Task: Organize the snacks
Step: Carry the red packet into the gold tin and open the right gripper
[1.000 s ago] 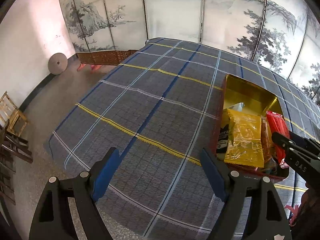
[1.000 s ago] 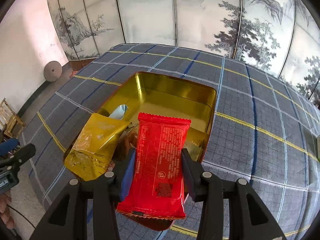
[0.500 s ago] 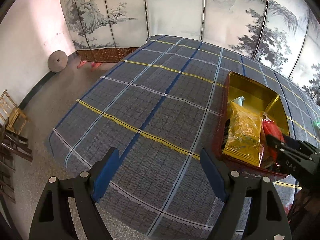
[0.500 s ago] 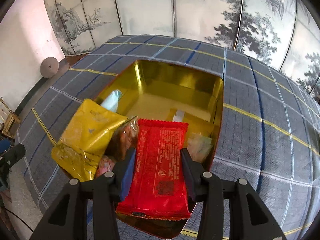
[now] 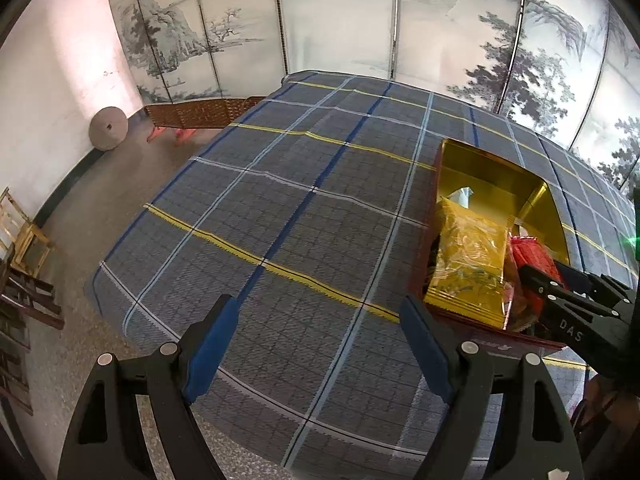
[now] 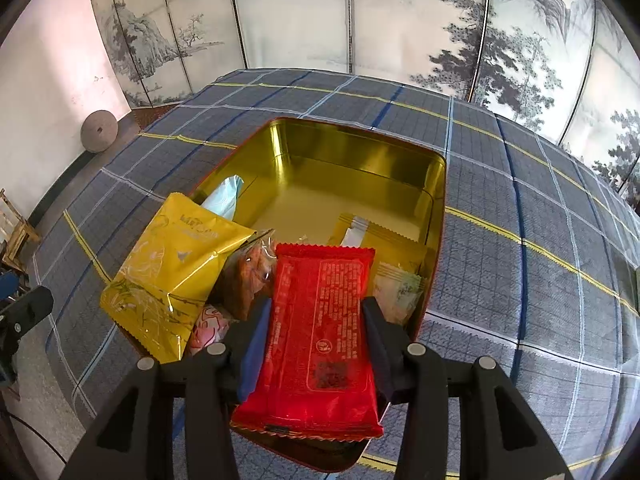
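An open red tin with a gold inside (image 6: 360,148) stands on the plaid cloth. My right gripper (image 6: 316,308) is shut on a red snack packet (image 6: 320,340), held flat over the tin's near end. Beside it in the tin a large yellow packet (image 6: 172,264) leans on the left rim. A clear brown packet (image 6: 252,276), a pink one (image 6: 208,324), a pale green one (image 6: 400,292) and a gold sachet (image 6: 380,236) lie there too. My left gripper (image 5: 320,320) hangs open over bare cloth, left of the tin (image 5: 492,168), with nothing between its fingers.
The blue plaid tablecloth (image 5: 280,220) stretches far to the left and behind the tin. Its left edge drops to a speckled floor. A painted folding screen (image 5: 340,20) stands behind, with a round stone disc (image 5: 108,126) and wooden chairs (image 5: 24,236) by the wall.
The right gripper, with the red packet still in it, has edged slightly closer over the tin. The left gripper stays open in nearly the same spot.
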{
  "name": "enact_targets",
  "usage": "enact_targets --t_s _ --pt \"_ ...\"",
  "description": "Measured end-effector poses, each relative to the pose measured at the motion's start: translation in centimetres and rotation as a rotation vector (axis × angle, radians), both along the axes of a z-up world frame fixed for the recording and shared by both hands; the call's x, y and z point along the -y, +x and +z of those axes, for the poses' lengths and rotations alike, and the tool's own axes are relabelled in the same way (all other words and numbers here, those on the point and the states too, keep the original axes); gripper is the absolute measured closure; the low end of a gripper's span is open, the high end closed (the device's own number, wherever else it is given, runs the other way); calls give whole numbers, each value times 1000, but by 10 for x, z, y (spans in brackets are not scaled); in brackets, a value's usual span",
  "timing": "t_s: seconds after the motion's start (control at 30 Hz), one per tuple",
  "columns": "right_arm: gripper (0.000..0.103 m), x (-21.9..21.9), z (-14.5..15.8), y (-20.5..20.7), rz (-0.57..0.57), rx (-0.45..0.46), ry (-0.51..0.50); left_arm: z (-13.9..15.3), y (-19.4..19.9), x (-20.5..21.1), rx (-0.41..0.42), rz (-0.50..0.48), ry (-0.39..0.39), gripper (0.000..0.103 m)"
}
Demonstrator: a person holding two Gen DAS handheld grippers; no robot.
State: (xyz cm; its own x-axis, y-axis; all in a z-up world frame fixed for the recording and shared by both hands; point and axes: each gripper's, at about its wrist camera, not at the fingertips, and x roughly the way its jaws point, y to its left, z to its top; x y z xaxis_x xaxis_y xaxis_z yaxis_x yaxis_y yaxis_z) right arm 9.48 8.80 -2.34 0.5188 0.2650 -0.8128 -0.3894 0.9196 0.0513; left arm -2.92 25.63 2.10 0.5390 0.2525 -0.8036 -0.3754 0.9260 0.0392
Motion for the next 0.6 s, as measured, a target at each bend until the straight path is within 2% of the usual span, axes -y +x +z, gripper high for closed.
enact_targets --t_s 0.2,0.23,0.33,0.4,0.6 --pt "55 2 5 -7 7 16 3 1 2 8 -5 -18 7 23" --pt "54 3 7 -9 7 21 5 2 2 9 -4 -20 9 23" --pt "40 7 13 -12 6 37 16 4 3 12 -2 -27 12 23" --pt "40 9 19 -15 11 53 19 4 4 14 -3 -32 14 23" --pt "27 18 29 -31 19 96 17 7 3 23 -4 -46 23 23"
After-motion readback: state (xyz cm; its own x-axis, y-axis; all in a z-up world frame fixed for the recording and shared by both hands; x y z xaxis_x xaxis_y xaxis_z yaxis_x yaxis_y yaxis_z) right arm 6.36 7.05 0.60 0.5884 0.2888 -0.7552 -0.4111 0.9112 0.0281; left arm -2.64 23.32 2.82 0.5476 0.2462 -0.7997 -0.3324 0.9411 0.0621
